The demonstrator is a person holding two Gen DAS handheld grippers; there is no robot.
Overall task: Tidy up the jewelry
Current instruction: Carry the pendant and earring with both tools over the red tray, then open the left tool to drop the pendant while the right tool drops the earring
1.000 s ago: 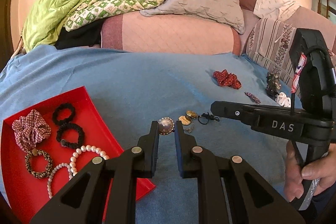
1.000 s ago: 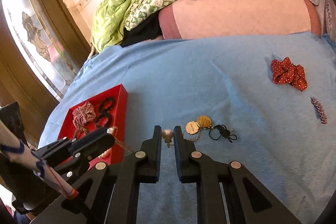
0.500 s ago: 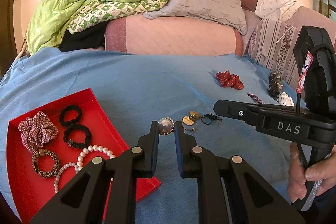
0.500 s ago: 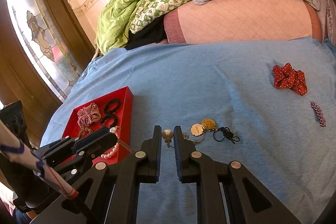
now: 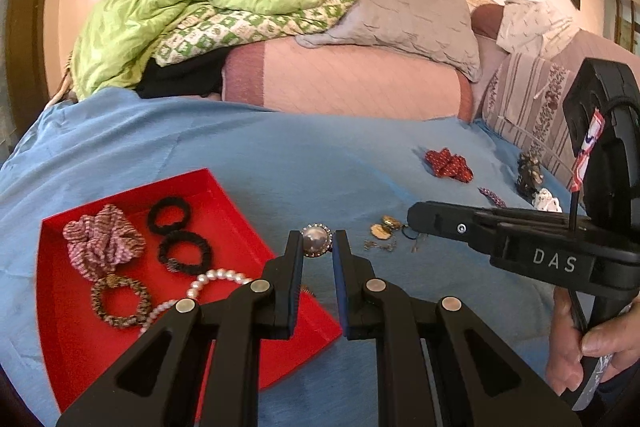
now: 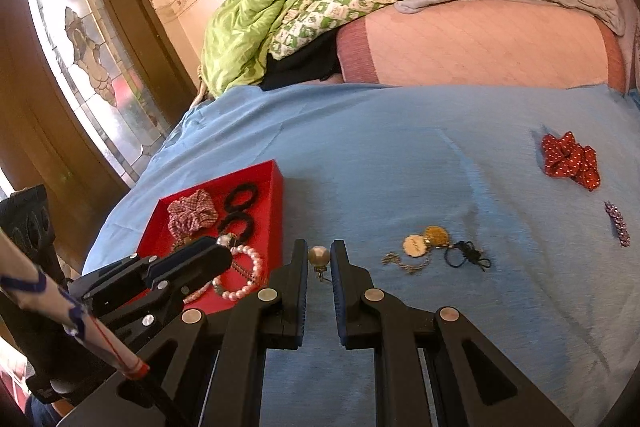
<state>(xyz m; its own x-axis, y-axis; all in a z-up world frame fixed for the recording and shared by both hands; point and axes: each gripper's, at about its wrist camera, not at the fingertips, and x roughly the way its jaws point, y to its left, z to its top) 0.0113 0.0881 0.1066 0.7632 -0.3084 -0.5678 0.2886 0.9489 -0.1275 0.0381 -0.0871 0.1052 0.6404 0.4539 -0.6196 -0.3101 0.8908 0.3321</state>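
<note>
1. I am holding a pearl earring (image 5: pixel 316 239) in my left hand-held gripper (image 5: pixel 316 247), its fingers closed to a narrow gap on the rhinestone rim, beside the red tray's (image 5: pixel 224 187) near edge.
2. My right hand-held gripper (image 6: pixel 319 261) is pinching a second pearl earring (image 6: pixel 319 255) the same way, above the blue bedspread (image 6: pixel 400 147).
3. I am judging both light, hard and slippery; gripping across the rim or the metal post seems safest.
4. The tray is already holding scrunchies, hair ties and a pearl bracelet (image 5: pixel 218 277).
5. Gold pendants (image 6: pixel 424 241) are lying near on the bedspread, a red scrunchie (image 6: pixel 570 161) well apart.
</note>
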